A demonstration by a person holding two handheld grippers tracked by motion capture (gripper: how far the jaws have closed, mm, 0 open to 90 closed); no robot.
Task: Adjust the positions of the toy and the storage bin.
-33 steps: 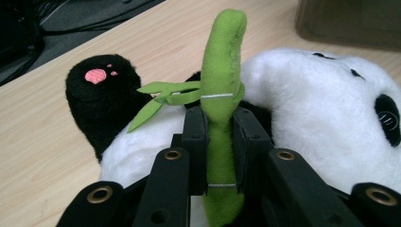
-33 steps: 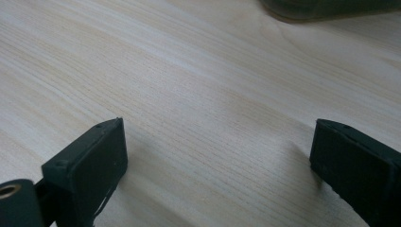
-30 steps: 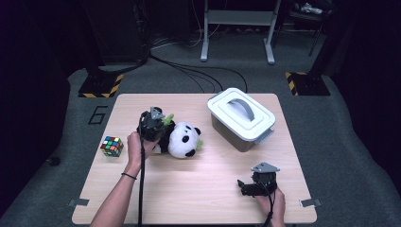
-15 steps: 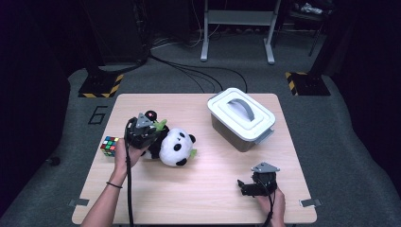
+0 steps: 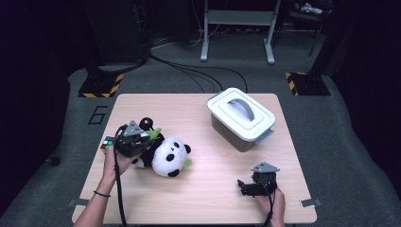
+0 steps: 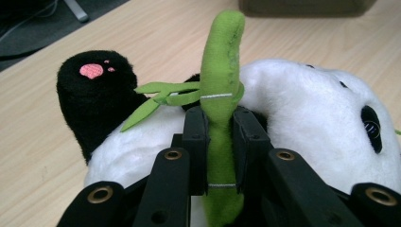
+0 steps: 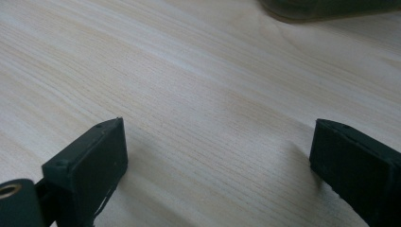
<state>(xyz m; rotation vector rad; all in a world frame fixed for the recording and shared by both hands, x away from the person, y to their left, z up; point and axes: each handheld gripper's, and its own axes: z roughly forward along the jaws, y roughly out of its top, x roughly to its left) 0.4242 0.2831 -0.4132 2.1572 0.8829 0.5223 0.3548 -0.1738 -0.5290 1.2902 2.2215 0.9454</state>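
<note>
Wooden table (image 5: 213, 189) around right claw (image 5: 243, 185)

On the wooden table (image 5: 198, 109) we see our left gripper (image 5: 134, 138) at the left side, on the plush panda (image 5: 163, 155), which lies on the tabletop with its white head toward the middle. A colour cube (image 5: 107, 143) sits just beside our left hand. A white box with a grey handle (image 5: 241, 118) stands further back, at the right. Our right gripper (image 5: 257, 182) rests near the front edge.
</note>
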